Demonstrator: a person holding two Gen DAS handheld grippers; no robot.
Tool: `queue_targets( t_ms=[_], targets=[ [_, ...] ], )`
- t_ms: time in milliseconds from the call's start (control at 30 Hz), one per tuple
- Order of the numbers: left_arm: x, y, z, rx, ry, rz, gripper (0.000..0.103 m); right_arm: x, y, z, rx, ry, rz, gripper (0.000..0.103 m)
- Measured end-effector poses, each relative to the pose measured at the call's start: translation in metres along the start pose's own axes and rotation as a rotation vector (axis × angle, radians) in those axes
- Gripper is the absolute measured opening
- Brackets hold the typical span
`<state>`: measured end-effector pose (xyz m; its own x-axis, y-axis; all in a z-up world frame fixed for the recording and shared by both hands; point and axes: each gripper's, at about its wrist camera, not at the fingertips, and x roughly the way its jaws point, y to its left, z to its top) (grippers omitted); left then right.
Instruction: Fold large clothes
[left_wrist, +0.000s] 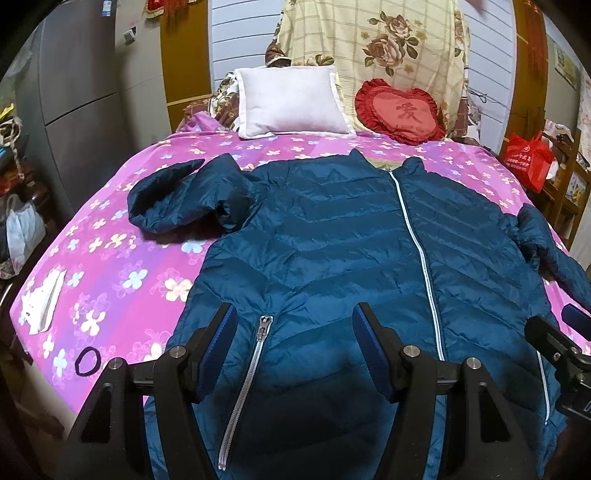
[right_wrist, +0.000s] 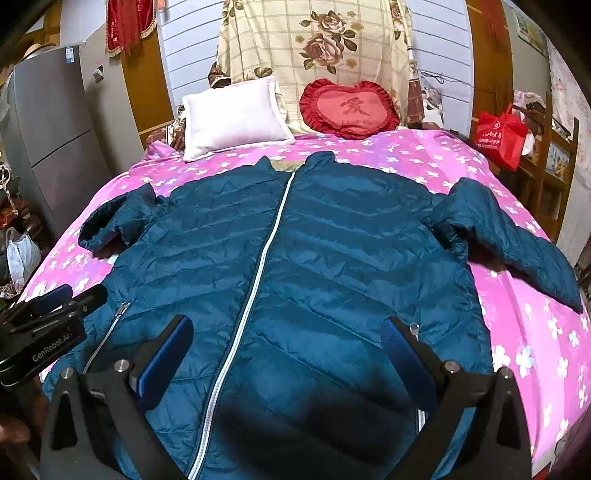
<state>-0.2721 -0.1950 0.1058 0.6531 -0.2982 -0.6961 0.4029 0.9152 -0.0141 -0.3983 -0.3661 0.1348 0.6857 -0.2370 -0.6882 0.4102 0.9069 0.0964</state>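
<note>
I am holding the left gripper (left_wrist: 293, 328) and right gripper (right_wrist: 291, 336) spread wide, gripping nothing, over the teal jacket (right_wrist: 280, 258) lying zipped on the pink bedsheet (right_wrist: 517, 325); its hem is running out of view beneath them.

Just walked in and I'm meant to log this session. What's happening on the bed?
A person holds a two-finger gripper in each hand over a teal puffer jacket spread front-up and zipped on the pink floral bedsheet. The left gripper and right gripper both hover open near the jacket's hem, gripping nothing. The sleeves lie out to the sides; no fold has been made yet.
</note>
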Motion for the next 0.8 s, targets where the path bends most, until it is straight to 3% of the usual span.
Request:
queue_targets(
  t_ms=[800],
  targets=[
    [0.011,-0.006,0.001,0.026,-0.010,0.025,0.040,0.020,-0.006,0.004,0.020,0.029,-0.009,0.103]
  ],
)
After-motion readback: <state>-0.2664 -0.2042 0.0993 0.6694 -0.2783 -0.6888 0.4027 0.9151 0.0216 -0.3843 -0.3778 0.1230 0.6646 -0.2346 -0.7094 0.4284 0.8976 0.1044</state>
